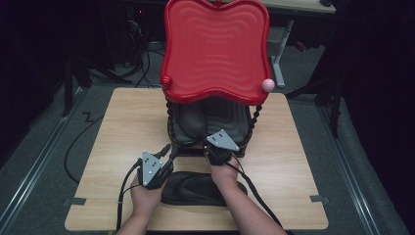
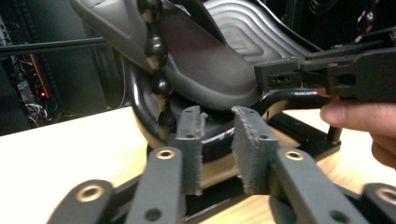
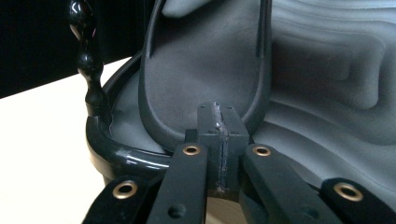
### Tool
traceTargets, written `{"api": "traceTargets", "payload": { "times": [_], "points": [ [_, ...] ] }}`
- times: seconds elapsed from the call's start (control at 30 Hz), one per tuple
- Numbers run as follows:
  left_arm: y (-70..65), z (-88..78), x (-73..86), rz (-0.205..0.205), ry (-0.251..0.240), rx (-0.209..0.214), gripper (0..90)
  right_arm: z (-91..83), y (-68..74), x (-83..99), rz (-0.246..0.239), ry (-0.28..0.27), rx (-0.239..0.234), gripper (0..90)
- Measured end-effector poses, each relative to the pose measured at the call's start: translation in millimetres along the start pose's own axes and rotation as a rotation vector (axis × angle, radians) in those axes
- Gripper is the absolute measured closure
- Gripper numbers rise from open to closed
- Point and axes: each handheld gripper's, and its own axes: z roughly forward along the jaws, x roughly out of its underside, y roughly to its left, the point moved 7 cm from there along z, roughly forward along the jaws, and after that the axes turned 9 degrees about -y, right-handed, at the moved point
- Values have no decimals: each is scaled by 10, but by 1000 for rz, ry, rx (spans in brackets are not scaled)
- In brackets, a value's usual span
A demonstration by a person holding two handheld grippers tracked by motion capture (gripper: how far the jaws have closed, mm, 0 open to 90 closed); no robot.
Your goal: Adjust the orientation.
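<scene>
A black slipper [image 1: 189,122] [image 3: 205,65] lies on the black ribbed lower tray [image 1: 236,120] [image 3: 327,70] of a two-tier rack, heel toward me. A second black slipper [image 1: 195,189] rests on the table between my forearms. My right gripper [image 3: 217,122] is shut, pads pressed together, its tip at the heel of the slipper on the tray. My left gripper [image 2: 217,116] hovers low in front of the rack's left corner, with a gap between its pads and nothing in it. The left gripper view also catches the slipper [image 2: 205,60] and the right gripper [image 2: 327,74] with fingers under it.
A red wavy tray [image 1: 215,44] forms the rack's top tier on black beaded posts [image 1: 169,111] [image 2: 156,51], overhanging the lower tray. A pink ball [image 1: 267,84] sits on its front right corner. The wooden table [image 1: 122,127] has bare room left and right of the rack.
</scene>
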Motion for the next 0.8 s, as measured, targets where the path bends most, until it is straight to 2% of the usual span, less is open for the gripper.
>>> {"api": "traceTargets", "payload": {
  "times": [0.13, 0.23, 0.33, 0.43, 0.67, 0.8],
  "points": [
    [-42, 165, -30, 1, -38, -32, 847, -68, -38, -112, 6, -63, -16, 836],
    [-73, 306, -41, -6, -74, -47, 860, -60, -95, -221, 13, -120, -1, 778],
    [-119, 433, -13, 14, -113, -49, 862, 25, -160, -348, 19, -169, 22, 739],
    [-112, 525, 32, -7, -127, -53, 857, 171, -210, -476, 19, -205, 40, 725],
    [-66, 621, 75, -37, -144, -62, 851, 527, -245, -584, -2, -166, 72, 745],
    [-65, 643, 97, -27, -137, -53, 854, 633, -244, -596, -16, -129, 83, 802]
  ]
}}
